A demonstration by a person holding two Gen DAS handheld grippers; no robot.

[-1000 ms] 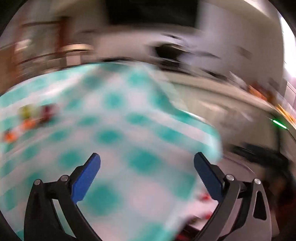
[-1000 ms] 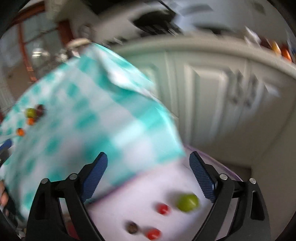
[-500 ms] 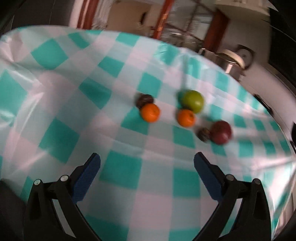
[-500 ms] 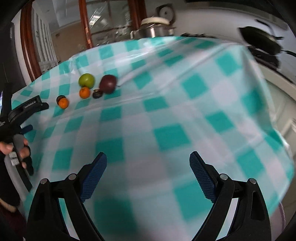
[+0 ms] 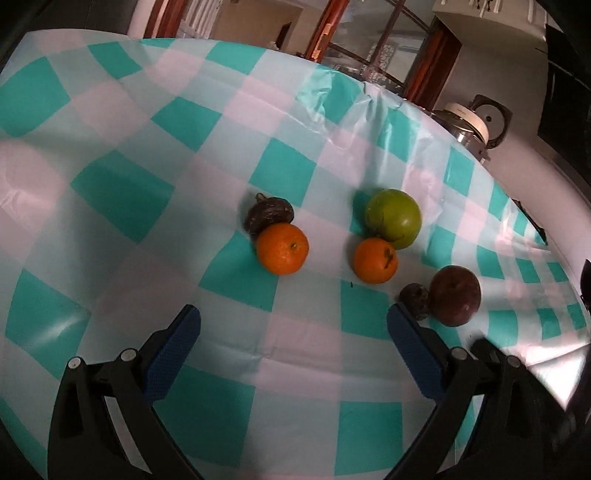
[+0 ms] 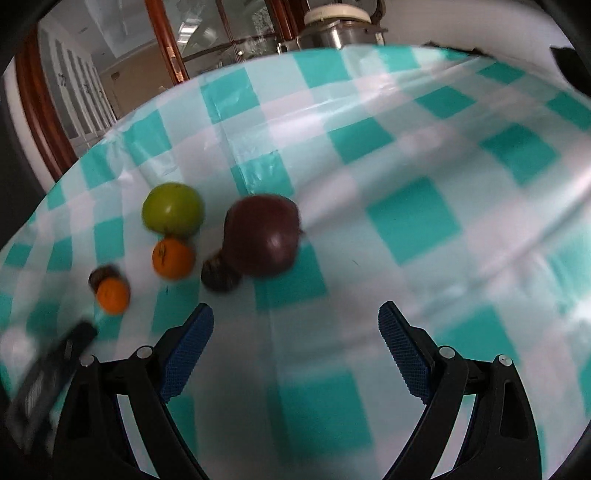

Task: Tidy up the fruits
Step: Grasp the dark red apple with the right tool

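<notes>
Several fruits lie on a teal-and-white checked tablecloth point(image 5: 122, 192). In the left wrist view there are a green apple point(image 5: 393, 218), two oranges point(image 5: 282, 248) point(image 5: 375, 260), a dark red apple point(image 5: 456, 295) and two small dark fruits point(image 5: 269, 216) point(image 5: 415, 295). My left gripper point(image 5: 293, 325) is open and empty, just short of the oranges. In the right wrist view the dark red apple point(image 6: 262, 234), green apple point(image 6: 173, 208), oranges point(image 6: 173, 257) point(image 6: 112, 294) and a small dark fruit point(image 6: 219, 275) lie ahead. My right gripper point(image 6: 295, 321) is open and empty, just short of the red apple.
A metal pot with a white lid point(image 5: 471, 123) stands beyond the table's far edge, also seen in the right wrist view point(image 6: 334, 27). Wood-framed glass doors point(image 6: 207, 37) are behind. The left gripper's black body point(image 6: 48, 373) shows at the lower left of the right wrist view.
Both grippers swung from the table's side and floor up over the tabletop, then moved closer to the fruits. The fruits now look larger. Both stayed open.
</notes>
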